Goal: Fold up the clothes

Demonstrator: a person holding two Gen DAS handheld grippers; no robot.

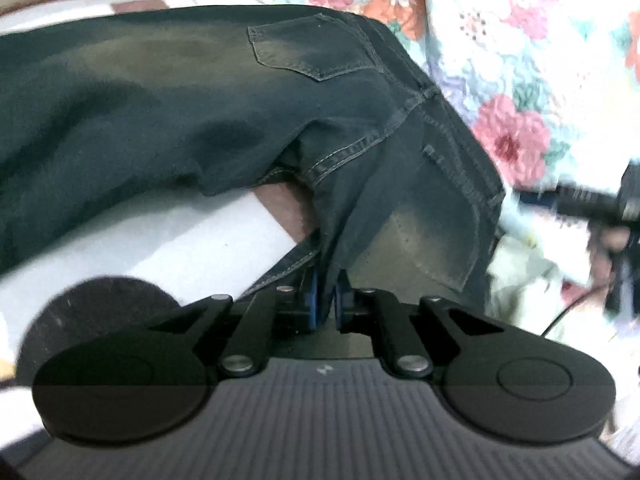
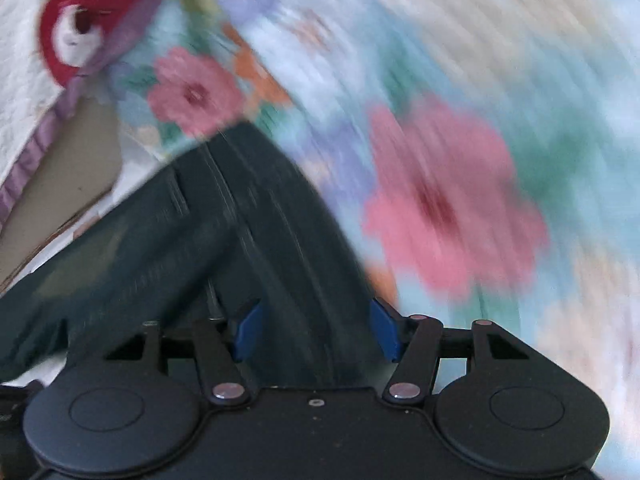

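The dark, faded blue-green denim jeans (image 1: 200, 92) lie spread on a bed, seat side up, with a stitched back pocket (image 1: 312, 50) showing and the legs running off to the left of the left wrist view. The left gripper (image 1: 325, 304) has its blue-padded fingers (image 1: 313, 304) drawn almost together, pinching a fold of the denim near the waistband edge. That pinch lifts the cloth into a ridge and, I judge, anchors one end of the garment so the other end can be carried over for the fold.

The right gripper (image 2: 316, 330) stands with its fingers (image 2: 248, 330) fairly wide apart. A band of the jeans (image 2: 256, 216) runs between them, but the pads do not visibly press on it, so it reads as open with cloth in the gap rather than as a grip. The heavy blur in the right wrist view fits a hand in motion. In the left wrist view the right gripper shows as a dark, blurred shape at the right edge (image 1: 616, 216).

Under the jeans is a quilted bedspread with pink, orange and lilac flowers on pale blue (image 2: 460, 200), plus a plain white sheet (image 1: 160, 248). A red and white soft thing (image 2: 80, 28) sits at the far left, too blurred to name
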